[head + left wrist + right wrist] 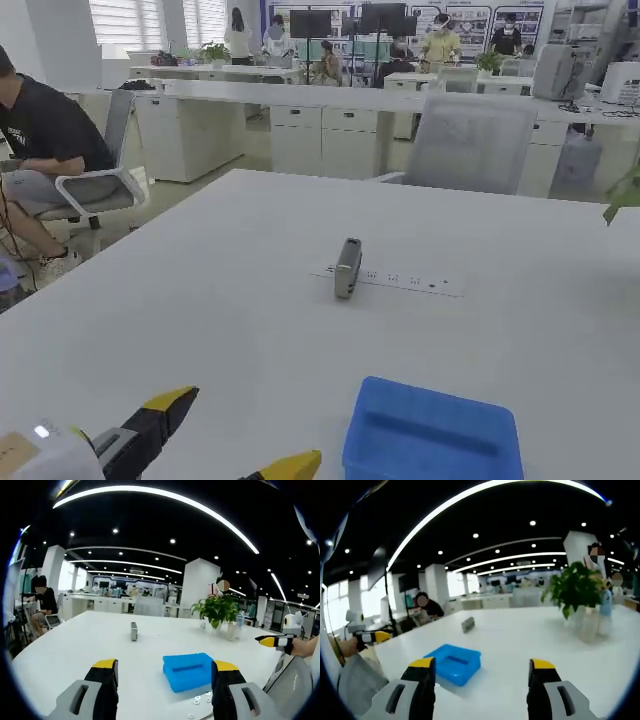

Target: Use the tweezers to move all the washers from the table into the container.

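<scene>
While our 2 tongs, left gripper [165, 666] and right gripper [481, 663], stand spread and empty, we log washers [196, 699] on the table [75, 645] just beside the blue container [187, 670]: likely light, stiff, slippery; pinch by rim.

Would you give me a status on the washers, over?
Left tool open, right tool open. Washers on table beside blue container. Grey device beyond, not obstructing.

Open office with white desks [330, 98], grey chair [470, 140], ceiling spotlights [172, 541]
</scene>
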